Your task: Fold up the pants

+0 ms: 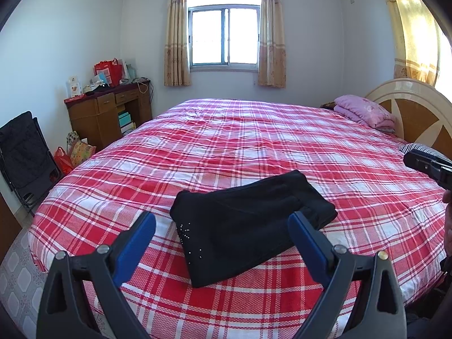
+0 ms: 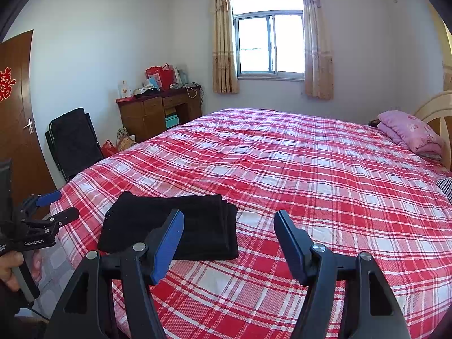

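the black pants (image 1: 248,226) are lying as a compact folded stack on the red plaid bed (image 1: 254,141), near its front edge and well apart from the pink pillow (image 1: 364,110), so the folding is looking finished. the left tool (image 1: 221,227) is hovering just above the pants with its 2 blue pads wide and gripping nothing; the right tool (image 2: 228,240) is likewise hanging wide and empty beside the pants, probably because both are letting go. the left view is showing small studs on the fabric; the right view is showing the layered fold edges and the brown door (image 2: 17,113).
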Demonstrator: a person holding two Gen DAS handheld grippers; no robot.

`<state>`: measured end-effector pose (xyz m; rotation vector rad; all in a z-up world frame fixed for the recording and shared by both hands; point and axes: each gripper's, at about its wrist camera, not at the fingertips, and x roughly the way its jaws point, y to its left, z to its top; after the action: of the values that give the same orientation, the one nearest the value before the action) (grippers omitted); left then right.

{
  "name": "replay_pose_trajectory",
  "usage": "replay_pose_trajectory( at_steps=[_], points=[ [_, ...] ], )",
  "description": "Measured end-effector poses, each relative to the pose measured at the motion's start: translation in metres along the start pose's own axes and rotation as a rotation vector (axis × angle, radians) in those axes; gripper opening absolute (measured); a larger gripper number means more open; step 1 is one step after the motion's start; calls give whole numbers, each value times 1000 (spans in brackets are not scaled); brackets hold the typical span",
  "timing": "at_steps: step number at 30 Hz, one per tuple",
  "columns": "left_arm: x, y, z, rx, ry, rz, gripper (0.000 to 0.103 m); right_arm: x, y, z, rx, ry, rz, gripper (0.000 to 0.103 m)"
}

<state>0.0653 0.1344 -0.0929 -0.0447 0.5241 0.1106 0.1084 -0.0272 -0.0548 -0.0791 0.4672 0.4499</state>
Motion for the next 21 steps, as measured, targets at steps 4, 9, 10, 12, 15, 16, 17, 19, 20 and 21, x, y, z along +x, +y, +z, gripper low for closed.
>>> replay_pose_trajectory(
  at_steps=[4, 9, 10, 12, 15, 16, 17, 19, 20, 21],
  points=[
    [0, 0, 0, 2, -2, 1, 98, 0, 0, 0, -2, -1, -3, 68],
    [0, 0, 0, 3, 0, 1, 99, 0, 0, 0, -2, -4, -5, 68],
    [0, -1, 0, 3, -1, 1, 99, 0, 0, 0, -2, -5, -5, 68],
    [0, -1, 0, 3, 0, 2, 99, 0, 0, 0, -1, -6, -5, 68],
    [0, -1, 0, 3, -1, 2, 99, 0, -1, 0, 0, -4, -6, 68],
    [0, -2, 0, 4, 0, 1, 99, 0, -1, 0, -1, -4, -7, 68],
    [0, -2, 0, 3, -2, 1, 99, 0, -1, 1, -1, -4, -7, 68],
    [0, -2, 0, 4, -1, 0, 99, 0, 0, 1, -2, -5, -8, 68],
    [0, -2, 0, 8, 0, -3, 99, 0, 0, 1, -2, -6, -9, 68],
    [0, -3, 0, 12, 2, -2, 99, 0, 0, 1, -4, -7, -10, 68]
  ],
)
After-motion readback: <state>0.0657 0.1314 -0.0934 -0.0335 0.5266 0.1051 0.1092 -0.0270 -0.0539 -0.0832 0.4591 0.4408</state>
